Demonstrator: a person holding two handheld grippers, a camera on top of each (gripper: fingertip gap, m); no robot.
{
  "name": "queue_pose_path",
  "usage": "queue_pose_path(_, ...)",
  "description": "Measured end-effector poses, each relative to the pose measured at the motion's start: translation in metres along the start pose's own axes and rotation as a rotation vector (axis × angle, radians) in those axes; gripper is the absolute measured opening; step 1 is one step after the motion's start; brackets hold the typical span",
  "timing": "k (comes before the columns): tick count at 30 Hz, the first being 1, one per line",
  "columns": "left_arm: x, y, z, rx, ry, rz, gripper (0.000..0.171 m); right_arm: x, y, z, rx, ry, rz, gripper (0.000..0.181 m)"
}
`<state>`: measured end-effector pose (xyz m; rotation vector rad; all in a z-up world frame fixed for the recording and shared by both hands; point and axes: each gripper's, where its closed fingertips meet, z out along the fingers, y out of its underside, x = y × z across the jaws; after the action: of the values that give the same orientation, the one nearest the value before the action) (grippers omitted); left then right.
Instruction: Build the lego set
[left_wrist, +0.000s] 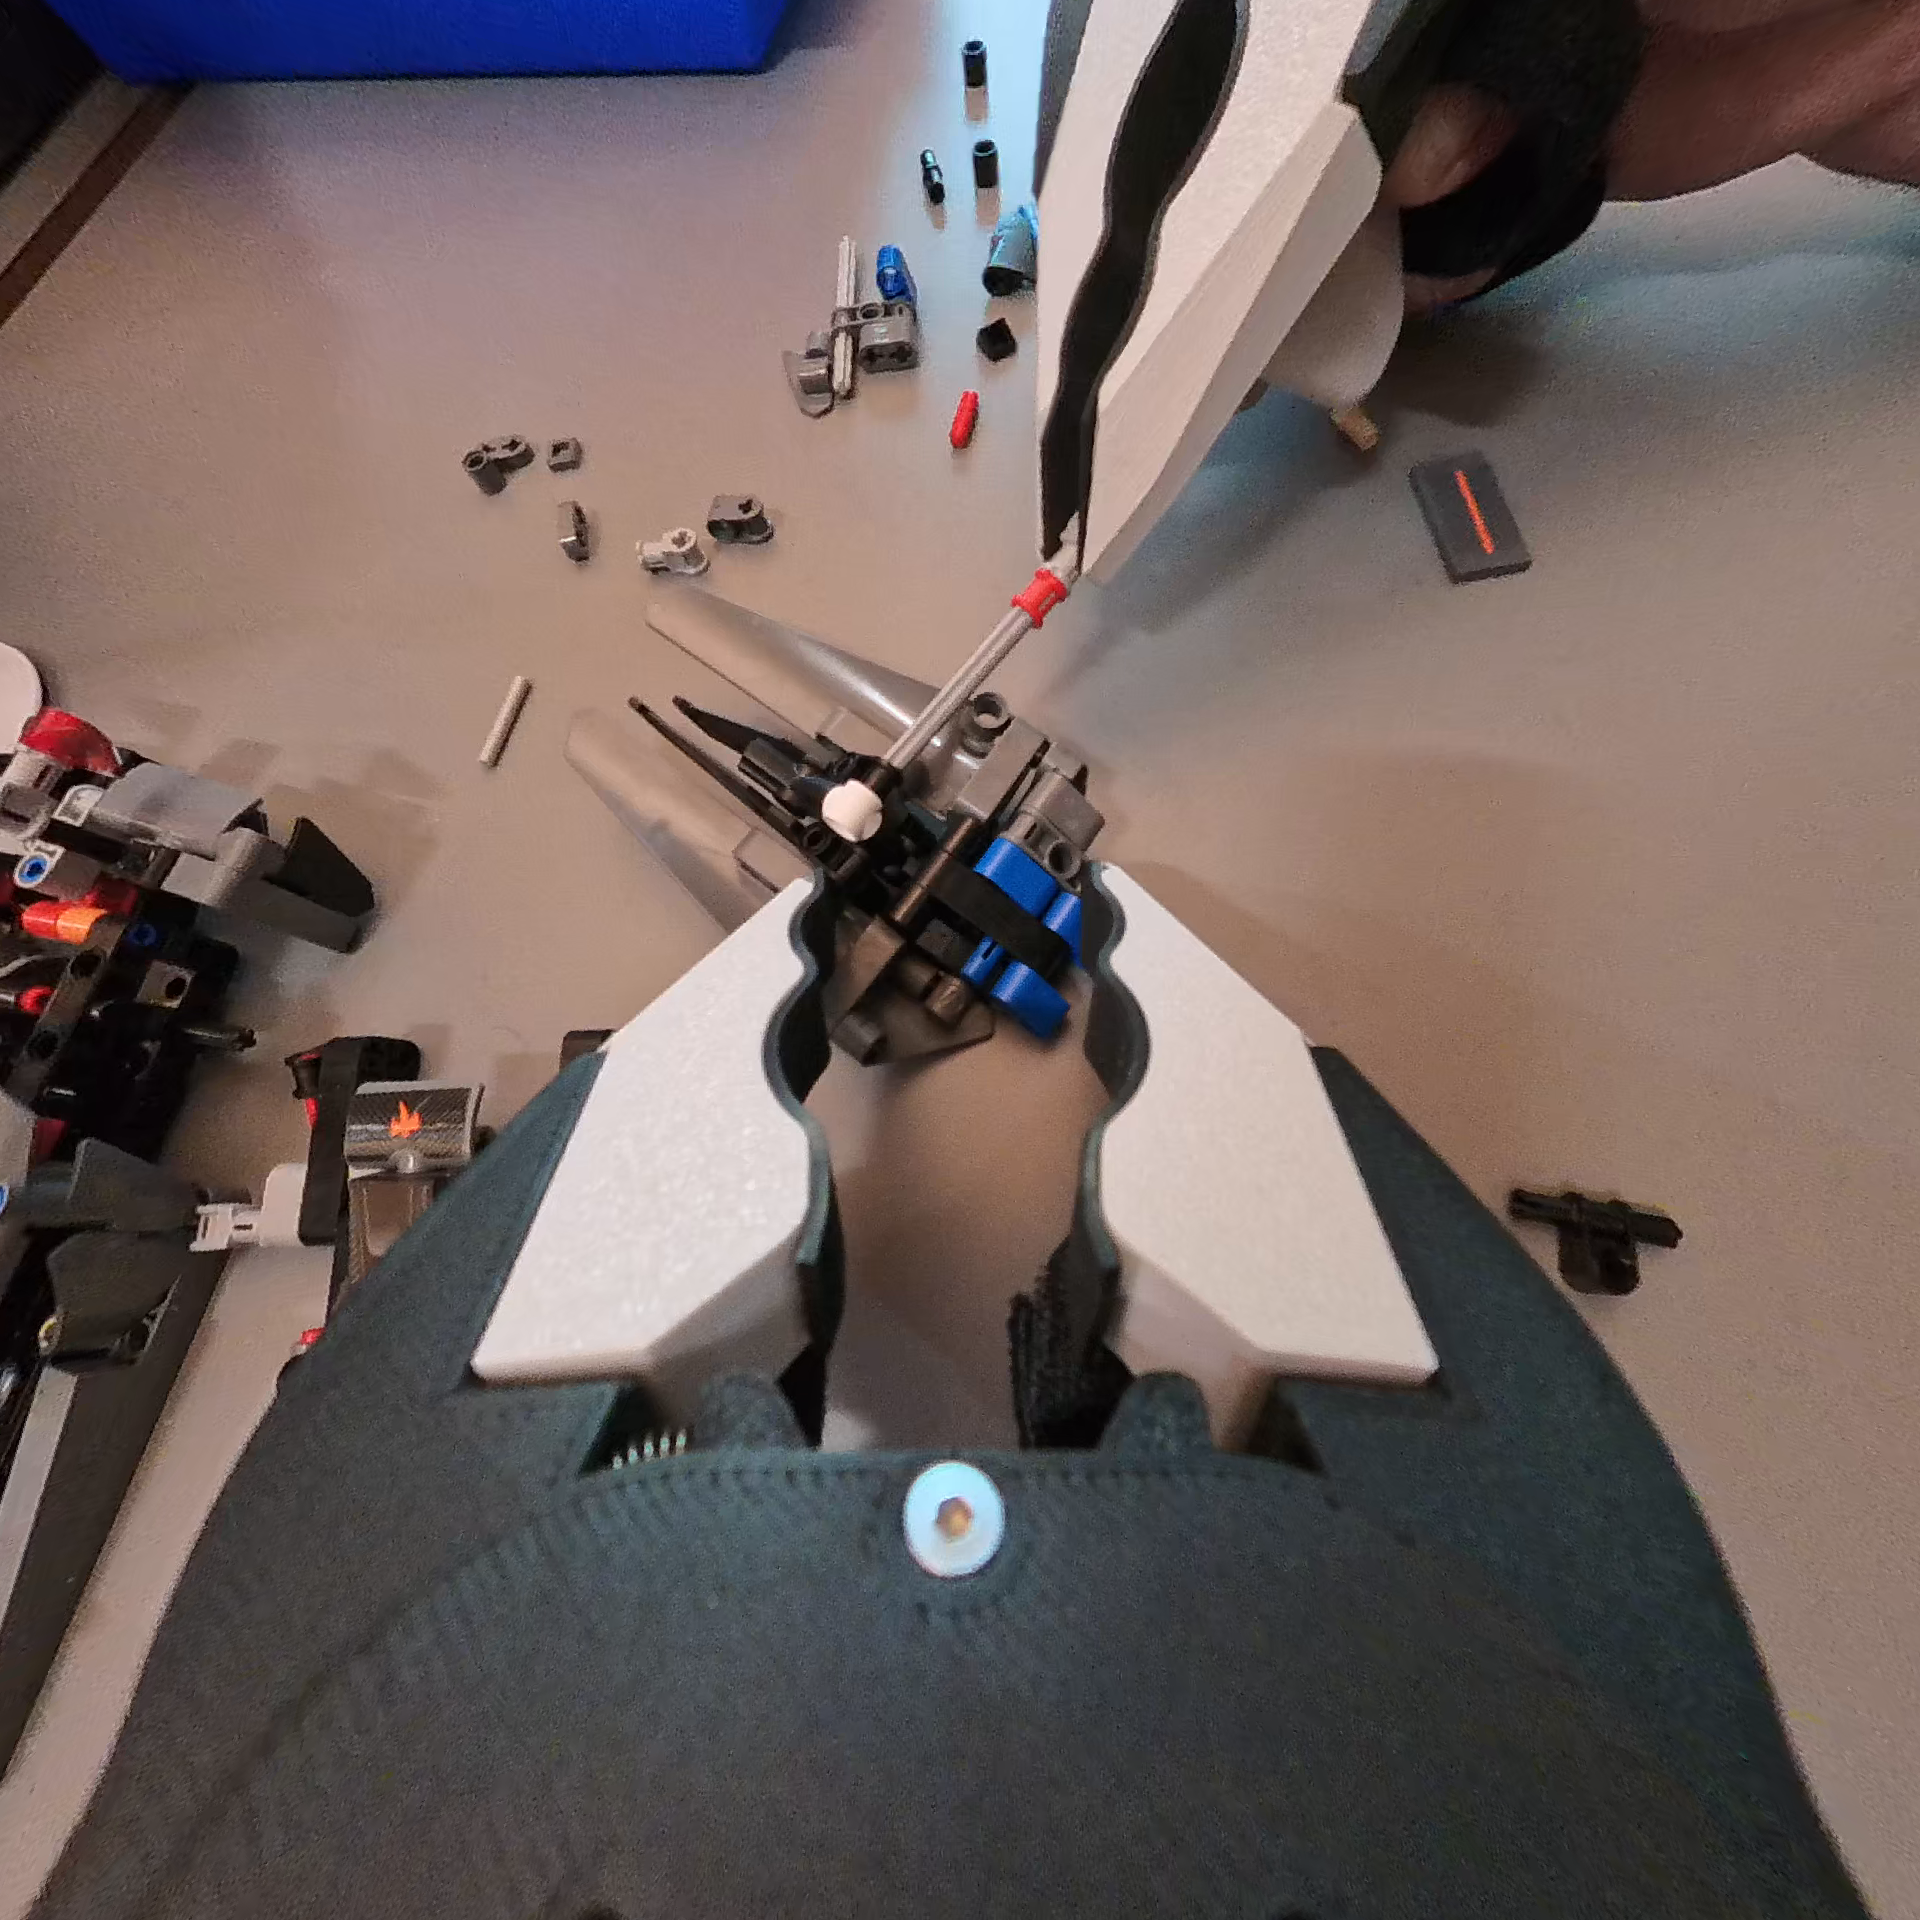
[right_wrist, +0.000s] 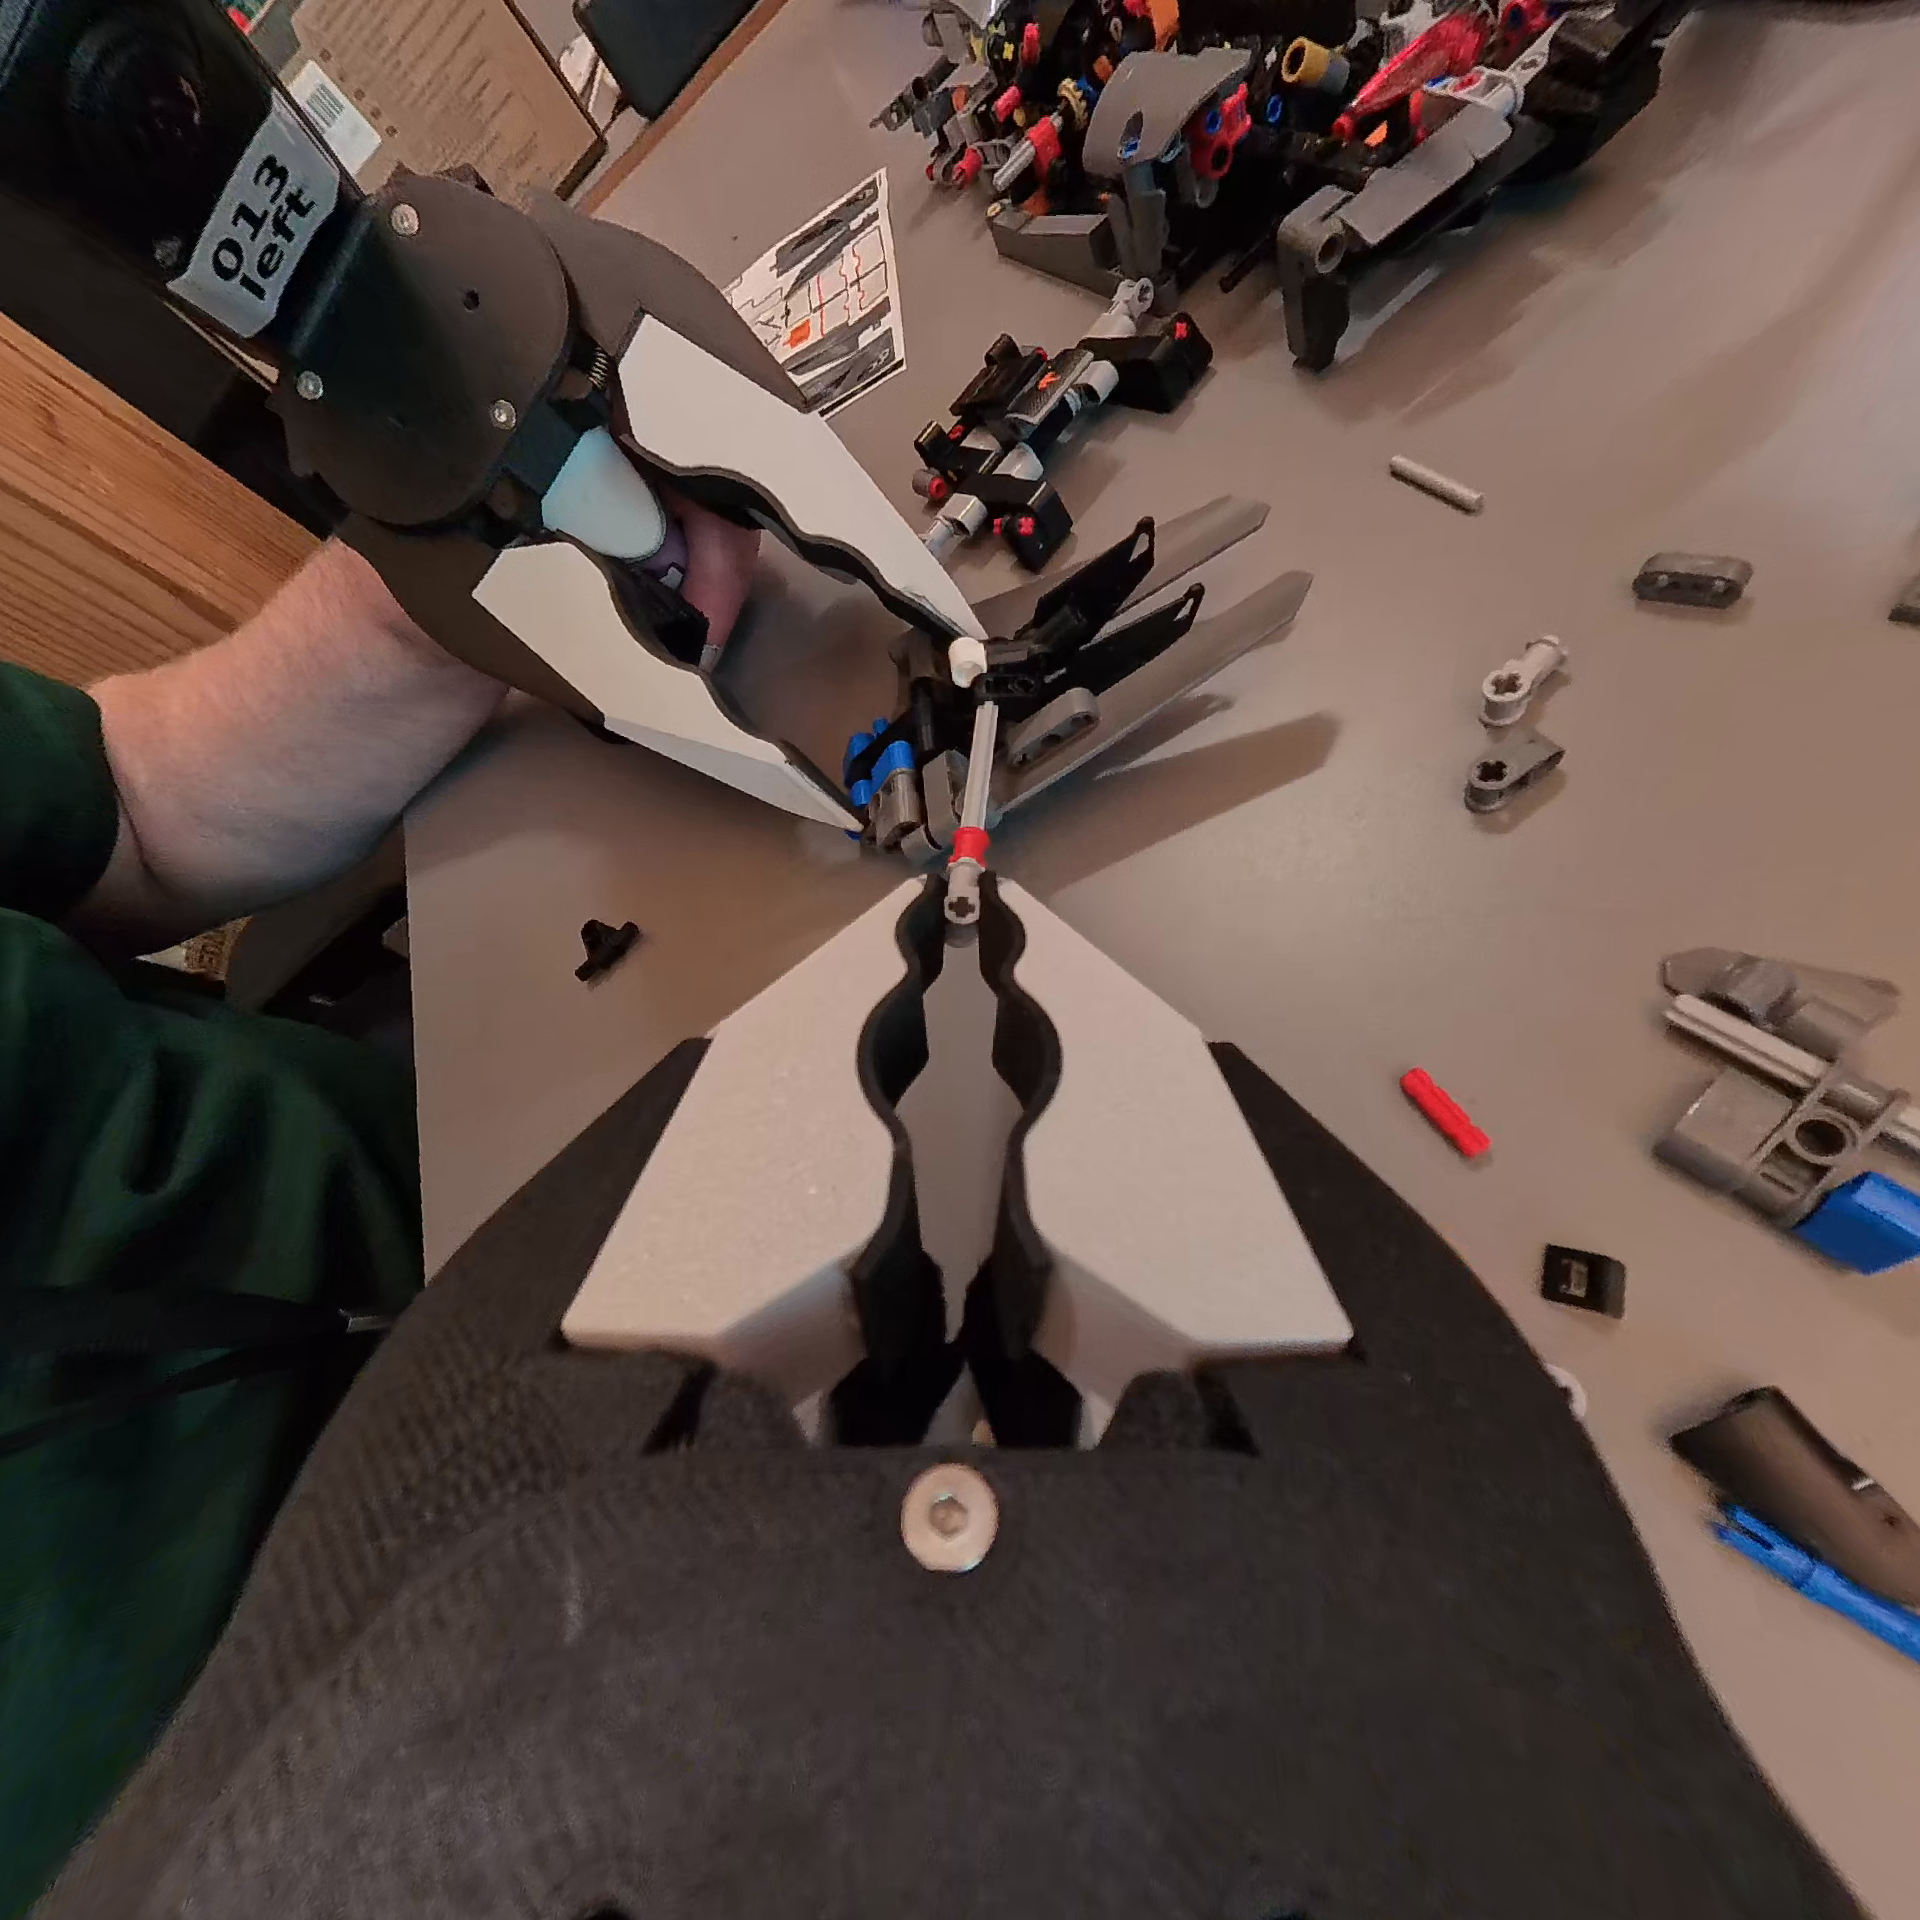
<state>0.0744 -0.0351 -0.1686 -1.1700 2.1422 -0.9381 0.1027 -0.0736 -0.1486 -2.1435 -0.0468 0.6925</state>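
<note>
The left gripper (left_wrist: 951, 935) jaws clamp the small model (left_wrist: 935, 873). The right gripper (right_wrist: 961, 914) jaws pinch the grey rod (right_wrist: 977, 769) by its outer end. The step looks like seating that rod; next likely calls for a straight push into the model.

Opposed close wrist views — shared sub-assembly (left_wrist: 935, 883)

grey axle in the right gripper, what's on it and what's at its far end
A red bush sits on the grey axle just beyond the right gripper. Its far end enters the sub-assembly clamped by the left gripper, beside a white knob. The joint itself is hidden.
</note>
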Motion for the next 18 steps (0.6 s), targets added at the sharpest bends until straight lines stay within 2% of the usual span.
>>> queue_pose_path(18,-0.0041,0.0009,-0.0006,0.001,-0.005,-0.014,0.045,0.0036,-0.0038,0.0021,-0.115,-0.033,-0.046,0.004)
